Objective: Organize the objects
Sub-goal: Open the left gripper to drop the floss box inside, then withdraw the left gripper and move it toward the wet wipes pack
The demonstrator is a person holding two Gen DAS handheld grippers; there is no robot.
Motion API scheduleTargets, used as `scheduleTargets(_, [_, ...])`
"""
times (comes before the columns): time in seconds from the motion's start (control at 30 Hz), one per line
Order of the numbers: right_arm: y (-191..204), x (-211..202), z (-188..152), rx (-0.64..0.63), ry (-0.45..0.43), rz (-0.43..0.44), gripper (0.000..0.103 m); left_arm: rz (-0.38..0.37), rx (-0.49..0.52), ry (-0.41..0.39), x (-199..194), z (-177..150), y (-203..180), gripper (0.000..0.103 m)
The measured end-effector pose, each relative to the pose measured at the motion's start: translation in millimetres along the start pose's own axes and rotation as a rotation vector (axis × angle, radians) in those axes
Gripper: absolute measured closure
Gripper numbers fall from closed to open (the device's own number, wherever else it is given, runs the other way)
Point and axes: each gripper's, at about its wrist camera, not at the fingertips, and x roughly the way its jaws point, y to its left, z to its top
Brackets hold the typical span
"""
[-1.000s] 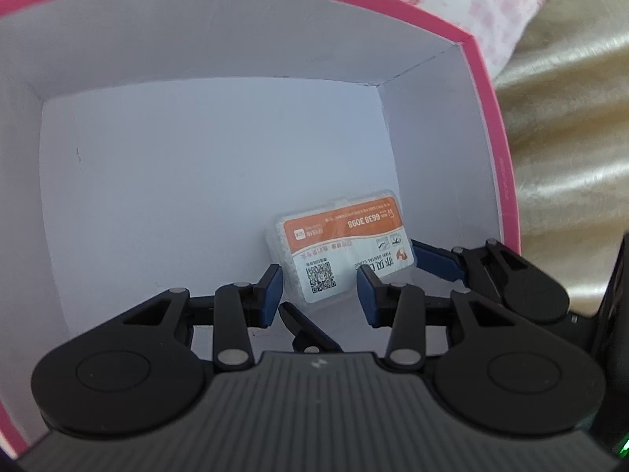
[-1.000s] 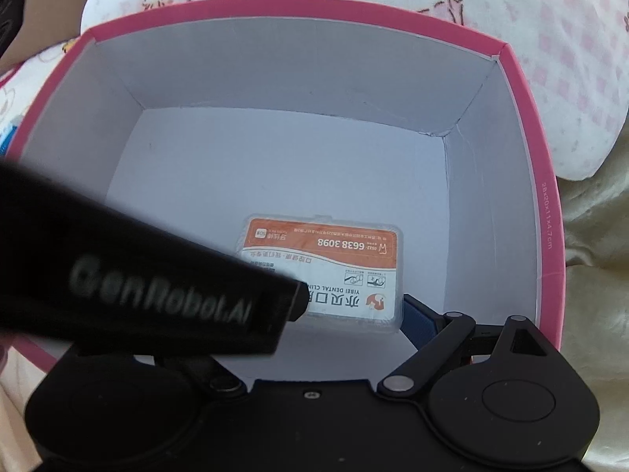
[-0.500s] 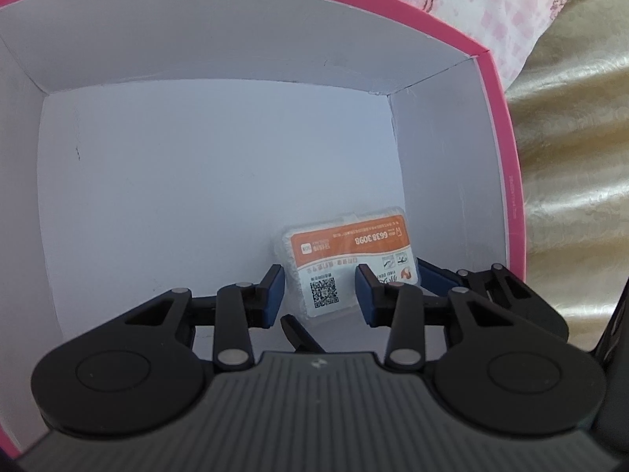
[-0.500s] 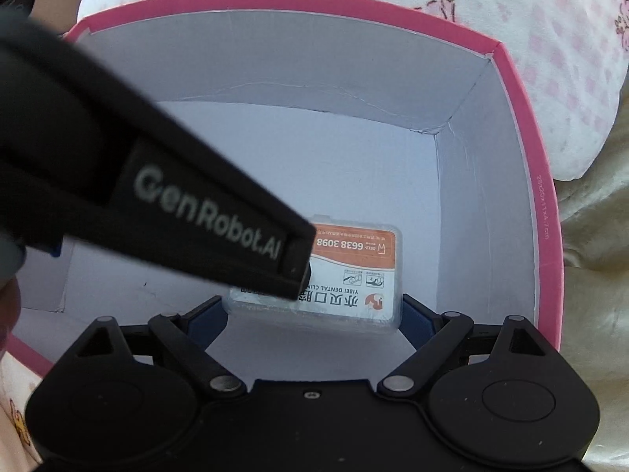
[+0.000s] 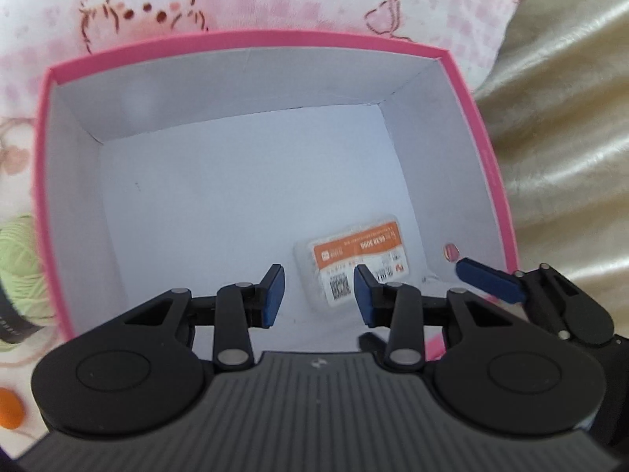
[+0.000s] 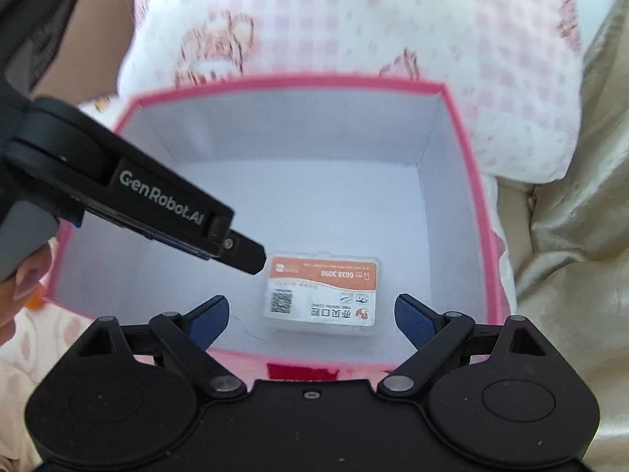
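A small clear plastic case with an orange-and-white label (image 6: 323,295) lies flat on the white floor of a pink-rimmed box (image 6: 475,212), near its front right corner; it also shows in the left wrist view (image 5: 355,262). My right gripper (image 6: 312,316) is open and empty above the box's near edge, with the case between and beyond its fingers. My left gripper (image 5: 317,290) is open and empty over the box (image 5: 487,165), above and left of the case. The left gripper's body (image 6: 157,204) crosses the right wrist view.
The box sits on a pink-and-white cartoon-print cloth (image 5: 165,4). Beige satin fabric (image 5: 562,118) lies to the right. A light green yarn ball (image 5: 17,263) is left of the box. A small orange object (image 5: 10,413) lies at the lower left.
Both grippers have pulled up and back out of the box, so the whole rim now shows. The case stays on the box floor, free of both grippers.
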Motion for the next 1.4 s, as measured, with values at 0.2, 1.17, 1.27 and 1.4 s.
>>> scheduleTargets(0.2, [20, -28, 14, 0.015, -0.092, 0.036, 0.01, -0.009, 0.063, -0.017, -39, -10, -5, 0.065])
scheduleTargets(1.17, [128, -136, -5, -0.035, -0.172, 0.117, 0.011, 0.055, 0.174, -0.074, -199, -89, 66, 0.061])
scheduleTargets(1.27, [140, -144, -6, -0.056, -0.171, 0.123, 0.011, 0.089, 0.201, -0.114, -214, -99, 65, 0.057])
scheduleTargets(1.4, [155, -151, -7, -0.068, -0.168, 0.139, 0.011, 0.073, 0.209, -0.102, -228, -111, 68, 0.057])
